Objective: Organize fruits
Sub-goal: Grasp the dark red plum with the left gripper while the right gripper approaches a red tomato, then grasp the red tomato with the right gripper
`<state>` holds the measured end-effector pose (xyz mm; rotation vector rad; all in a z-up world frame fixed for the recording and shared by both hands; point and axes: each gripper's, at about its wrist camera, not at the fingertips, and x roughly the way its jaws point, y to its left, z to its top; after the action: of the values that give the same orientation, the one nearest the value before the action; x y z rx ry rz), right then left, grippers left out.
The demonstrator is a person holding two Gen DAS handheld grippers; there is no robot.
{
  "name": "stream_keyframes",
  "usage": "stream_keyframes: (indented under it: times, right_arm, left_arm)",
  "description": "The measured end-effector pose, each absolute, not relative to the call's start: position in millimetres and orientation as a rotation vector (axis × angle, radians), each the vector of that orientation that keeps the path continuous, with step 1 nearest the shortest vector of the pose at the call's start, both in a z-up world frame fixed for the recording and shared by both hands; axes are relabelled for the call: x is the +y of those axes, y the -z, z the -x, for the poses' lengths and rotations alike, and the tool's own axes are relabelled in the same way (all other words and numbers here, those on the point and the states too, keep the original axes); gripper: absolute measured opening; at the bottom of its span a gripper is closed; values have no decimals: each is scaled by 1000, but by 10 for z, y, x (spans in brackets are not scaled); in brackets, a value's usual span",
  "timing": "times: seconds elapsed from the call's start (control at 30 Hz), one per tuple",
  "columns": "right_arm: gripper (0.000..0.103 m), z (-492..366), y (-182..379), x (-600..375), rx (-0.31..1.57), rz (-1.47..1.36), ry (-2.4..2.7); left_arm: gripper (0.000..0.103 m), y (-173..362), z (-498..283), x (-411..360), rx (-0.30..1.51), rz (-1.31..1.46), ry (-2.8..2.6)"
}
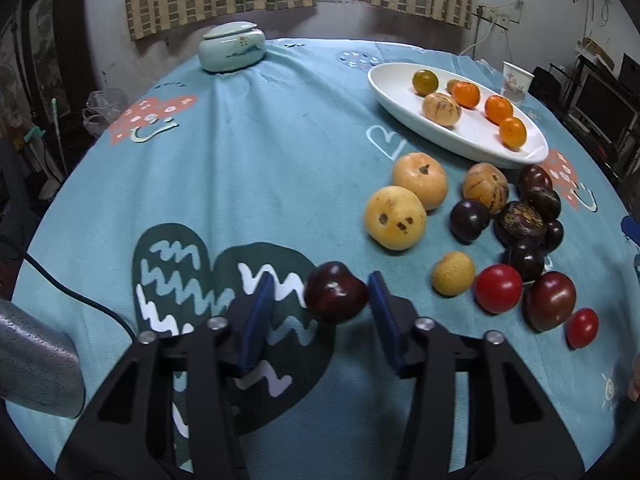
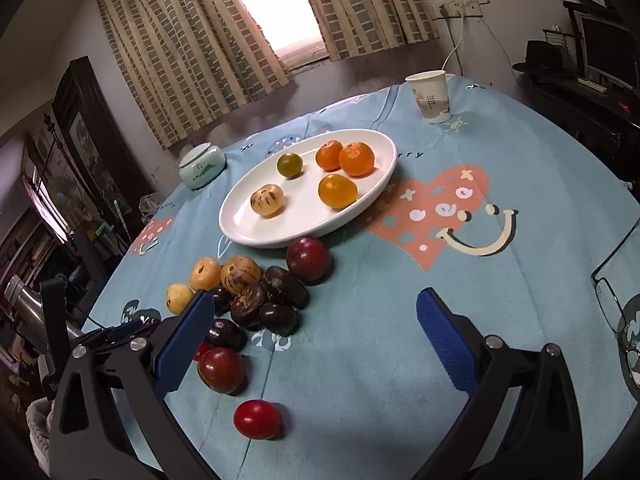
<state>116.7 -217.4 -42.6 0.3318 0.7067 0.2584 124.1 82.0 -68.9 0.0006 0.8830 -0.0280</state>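
Note:
A dark red fruit (image 1: 336,298) lies on the blue cloth between the tips of my left gripper (image 1: 322,278). It touches the right blue pad (image 1: 384,320), while a strip of cloth shows between it and the left pad (image 1: 258,320), so the jaws stand narrow but open. The white oval plate (image 1: 400,80) holds oranges (image 1: 498,109), a green fruit (image 1: 425,81) and a speckled one (image 1: 441,109). Loose yellow, dark purple and red fruits (image 1: 516,220) are heaped in front of it. My right gripper (image 2: 316,294) hangs wide open over bare cloth beside the heap (image 2: 260,304), near the plate (image 2: 304,216).
A pale green lidded jar (image 1: 232,46) stands at the table's far side. A paper cup (image 2: 430,96) is behind the plate, and eyeglasses (image 2: 616,308) lie at the right edge. A metal cylinder (image 1: 36,360) and a black cable (image 1: 80,300) are at the near left.

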Motion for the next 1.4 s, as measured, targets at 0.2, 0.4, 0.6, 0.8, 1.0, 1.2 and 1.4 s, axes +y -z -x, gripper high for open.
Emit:
stream_keyframes:
  times: [0.2,0.4,0.6,0.8,1.0,1.2,1.4]
  right_arm:
    - [102,-969,507,-1931,782,-233,-346]
    - [101,-743,662,-1486,856,14,-388]
    - [77,-847,761,-1533,934,-24,-388]
    - [67,-858,807,-1474,960,3,-393]
    - [65,-890,827,-1460,973,-1,-398]
    - [34,-928,830,-1516,974,-65,-440]
    - [34,-916,805,-1580,957,-107,-451]
  left_arm:
    - [33,645,-1194,848,858,-5,-2]
    - [33,651,-1194,847,862,-6,0]
    - [33,661,-1204,844,870,-8,-1]
    - [33,672,-1208,834,874,-12,-3]
    - [34,685,-1219,822,879,-20,-3]
    - [34,682,-1219,816,879,-24,-3]
    - [33,641,-1177,817,857,-10,19]
